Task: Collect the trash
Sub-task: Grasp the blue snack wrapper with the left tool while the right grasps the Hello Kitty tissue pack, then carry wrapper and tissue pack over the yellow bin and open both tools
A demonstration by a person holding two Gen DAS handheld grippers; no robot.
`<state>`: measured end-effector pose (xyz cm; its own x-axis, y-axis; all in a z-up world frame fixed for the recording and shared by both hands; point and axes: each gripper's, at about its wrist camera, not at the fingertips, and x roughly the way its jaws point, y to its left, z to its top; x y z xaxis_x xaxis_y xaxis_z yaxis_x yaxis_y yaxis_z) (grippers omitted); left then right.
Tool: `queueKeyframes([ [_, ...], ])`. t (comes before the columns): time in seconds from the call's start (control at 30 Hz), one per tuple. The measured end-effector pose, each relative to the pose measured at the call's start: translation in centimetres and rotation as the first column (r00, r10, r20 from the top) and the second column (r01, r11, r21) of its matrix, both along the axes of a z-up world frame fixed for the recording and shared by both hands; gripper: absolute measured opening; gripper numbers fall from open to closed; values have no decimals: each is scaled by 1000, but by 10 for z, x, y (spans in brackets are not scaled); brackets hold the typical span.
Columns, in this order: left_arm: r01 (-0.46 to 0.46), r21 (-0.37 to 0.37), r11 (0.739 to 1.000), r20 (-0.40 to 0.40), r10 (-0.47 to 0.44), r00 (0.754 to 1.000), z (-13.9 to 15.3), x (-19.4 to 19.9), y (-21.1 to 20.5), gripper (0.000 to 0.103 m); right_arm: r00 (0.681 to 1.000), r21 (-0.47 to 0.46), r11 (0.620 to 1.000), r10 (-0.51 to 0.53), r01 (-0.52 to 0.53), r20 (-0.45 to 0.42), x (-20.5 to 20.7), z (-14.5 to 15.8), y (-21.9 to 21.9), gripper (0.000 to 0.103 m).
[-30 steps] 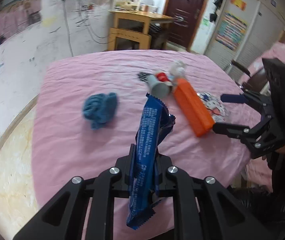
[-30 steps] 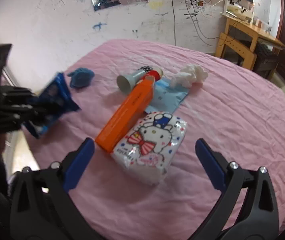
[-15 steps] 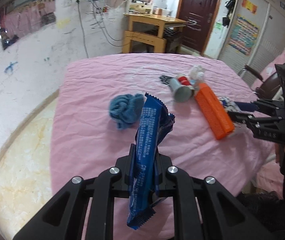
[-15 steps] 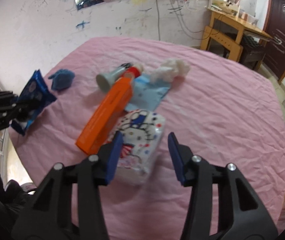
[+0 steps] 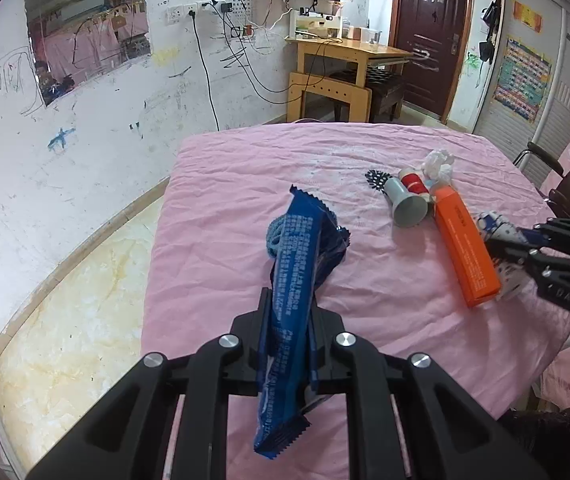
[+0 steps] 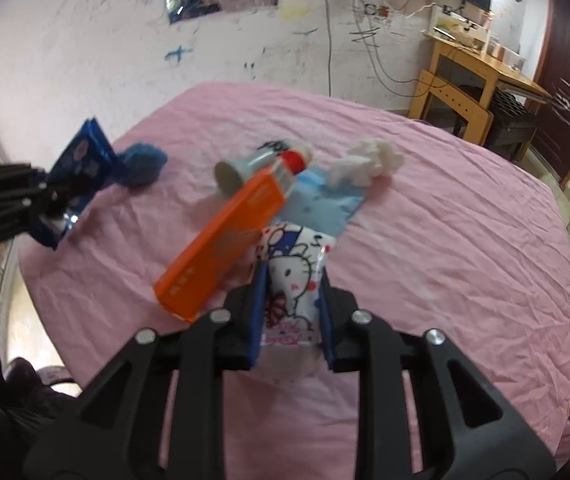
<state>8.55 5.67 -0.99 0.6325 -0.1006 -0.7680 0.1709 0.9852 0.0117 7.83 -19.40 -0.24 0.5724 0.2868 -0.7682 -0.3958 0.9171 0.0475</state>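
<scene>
1. Left gripper [image 5: 287, 316] points down at a slant, jaws clamped on a blue snack wrapper [image 5: 291, 280].
2. Right gripper [image 6: 291, 300] slants downward, jaws closing, pads squeezing a cartoon-printed tissue pack [image 6: 295, 276].

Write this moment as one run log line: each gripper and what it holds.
left gripper: shut on blue wrapper | right gripper: jaws closing on cartoon tissue pack | orange box: on pink cloth

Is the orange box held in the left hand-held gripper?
No, the left hand-held gripper is clamped on the blue wrapper, while the orange box lies on the pink cloth.
</scene>
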Motion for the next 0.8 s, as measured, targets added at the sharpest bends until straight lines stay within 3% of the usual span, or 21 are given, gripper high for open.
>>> queueKeyframes([
  [0.33,-22,44,999,41,20,999,15,4,-21,11,993,114,989,-102,95,60,2,25,-59,22],
  [0.8,122,118,986,84,-132,988,47,17,-124,11,955,203,947,-274,248,111,-15,33,-166,22],
])
